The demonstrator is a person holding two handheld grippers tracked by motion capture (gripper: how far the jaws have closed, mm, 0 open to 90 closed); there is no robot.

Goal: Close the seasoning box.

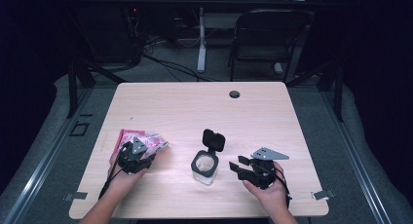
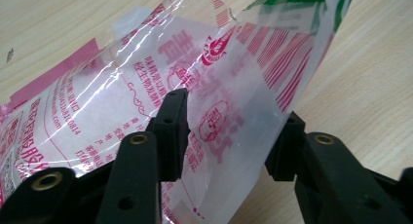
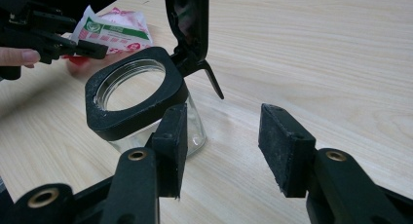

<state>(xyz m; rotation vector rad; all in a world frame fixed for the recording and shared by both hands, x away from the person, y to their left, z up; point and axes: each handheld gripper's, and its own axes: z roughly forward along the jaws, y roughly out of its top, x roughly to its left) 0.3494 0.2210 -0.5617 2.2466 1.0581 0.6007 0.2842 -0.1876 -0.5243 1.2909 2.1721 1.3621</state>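
- Left gripper: jaws either side of a pink-printed plastic packet at the table's left; whether they press it is unclear
- Right gripper: jaws apart, nothing between them, beside an open-lidded glass jar

- Light wooden table with a round cable hole near its far edge.
- Black folding chair behind the table.
- White desk leg with cables on grey floor.
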